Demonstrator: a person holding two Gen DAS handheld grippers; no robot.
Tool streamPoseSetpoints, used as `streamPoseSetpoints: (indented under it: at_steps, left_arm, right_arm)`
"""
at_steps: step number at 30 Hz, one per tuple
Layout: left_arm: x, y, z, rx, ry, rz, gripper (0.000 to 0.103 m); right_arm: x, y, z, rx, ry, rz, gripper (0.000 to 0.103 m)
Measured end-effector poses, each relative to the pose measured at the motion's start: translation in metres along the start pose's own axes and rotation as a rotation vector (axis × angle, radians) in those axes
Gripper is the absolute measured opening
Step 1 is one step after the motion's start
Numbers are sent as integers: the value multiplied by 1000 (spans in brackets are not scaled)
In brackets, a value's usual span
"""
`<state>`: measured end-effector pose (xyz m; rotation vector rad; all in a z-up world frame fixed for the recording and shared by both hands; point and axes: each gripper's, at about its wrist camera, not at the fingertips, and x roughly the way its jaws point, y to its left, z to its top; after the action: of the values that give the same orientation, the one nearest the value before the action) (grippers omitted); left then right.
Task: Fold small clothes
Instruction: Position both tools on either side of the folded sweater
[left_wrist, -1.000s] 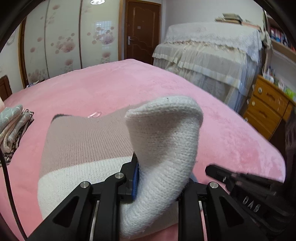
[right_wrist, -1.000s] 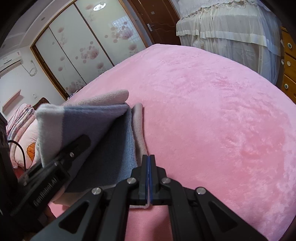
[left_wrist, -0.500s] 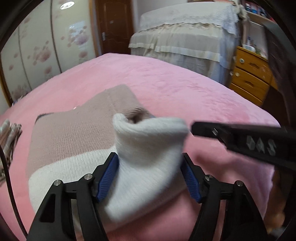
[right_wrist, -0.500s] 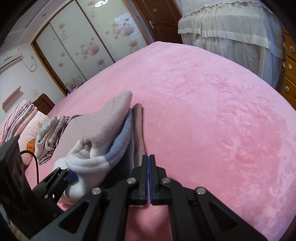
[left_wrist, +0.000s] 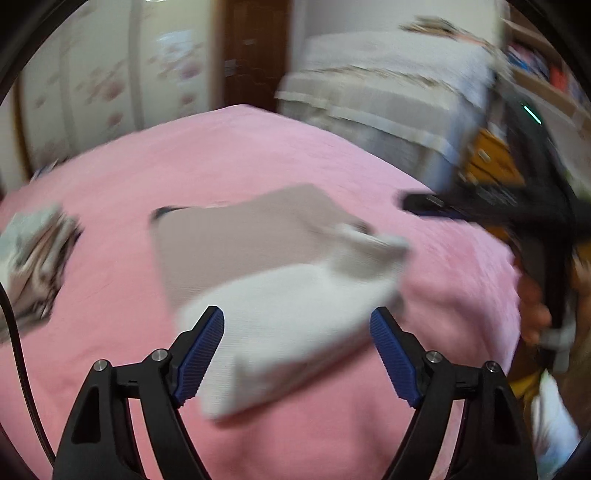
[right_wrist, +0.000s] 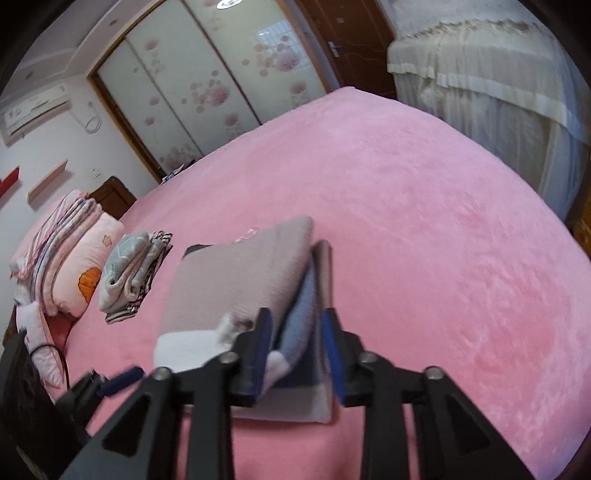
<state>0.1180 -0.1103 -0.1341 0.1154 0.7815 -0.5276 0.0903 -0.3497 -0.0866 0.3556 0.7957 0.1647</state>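
A small knitted garment (left_wrist: 258, 266), beige with a white band and blue-grey layers, lies folded on the pink bed (left_wrist: 258, 147). In the right wrist view the garment (right_wrist: 243, 273) shows its stacked edges. My left gripper (left_wrist: 297, 350) is open and empty, its blue pads (left_wrist: 201, 350) just short of the white band. My right gripper (right_wrist: 295, 354) is open over the garment's near right corner, holding nothing. It also shows blurred at the right of the left wrist view (left_wrist: 424, 205).
A stack of folded clothes (right_wrist: 133, 266) lies left of the garment, with pillows and bedding (right_wrist: 62, 251) beyond. A lace-covered piece of furniture (right_wrist: 498, 92), a wooden dresser (left_wrist: 487, 158), a door and sliding wardrobe doors stand past the bed.
My left gripper let go of the white band and pulled back; the flap now lies flat. My right gripper opened from shut and released the garment's edge.
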Motion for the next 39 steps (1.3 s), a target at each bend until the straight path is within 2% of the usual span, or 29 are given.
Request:
streamPoseSetpoints:
  at_steps: [1, 3, 5, 7, 9, 11, 13, 15, 18, 21, 26, 31, 35, 39]
  left_arm:
    - [-1, 17, 3, -57, -8, 9, 81]
    - [0, 48, 6, -167, -13, 40, 81]
    - [6, 82, 9, -296, -10, 49, 81]
    - [14, 101, 10, -386, 1, 54, 81]
    - [23, 110, 8, -423, 19, 68, 81]
    - [32, 114, 6, -433, 37, 84, 81]
    - [40, 112, 7, -433, 50, 80, 81]
    - [48, 112, 8, -426, 58, 71, 81]
    - [58, 103, 12, -405, 65, 77, 81]
    - [67, 93, 13, -375, 76, 92, 81]
    - [80, 80, 1, -323, 101, 112, 82]
    - [86, 84, -15, -351, 91, 95, 92]
    - [90, 91, -22, -397, 86, 51, 93]
    - [89, 94, -20, -395, 88, 50, 93]
  right_arm:
    - [2, 6, 3, -13, 9, 8, 39]
    - [7, 16, 6, -31, 26, 14, 54]
    - [12, 24, 7, -51, 35, 12, 56]
    - [19, 33, 6, -86, 54, 2, 56]
    - [24, 44, 1, -134, 66, -10, 56]
    - [28, 52, -3, -180, 74, -31, 56]
    - [33, 59, -9, -235, 91, -60, 49]
    - [39, 60, -15, -263, 128, -66, 18]
    - [40, 52, -21, -256, 146, -86, 11]
    - [37, 36, -28, -223, 145, -124, 9]
    - [43, 6, -46, -114, 184, -117, 8]
    - [58, -9, -71, -69, 180, -131, 8]
    - [61, -20, -75, -6, 159, -101, 9]
    - [58, -14, -74, -39, 157, -112, 9]
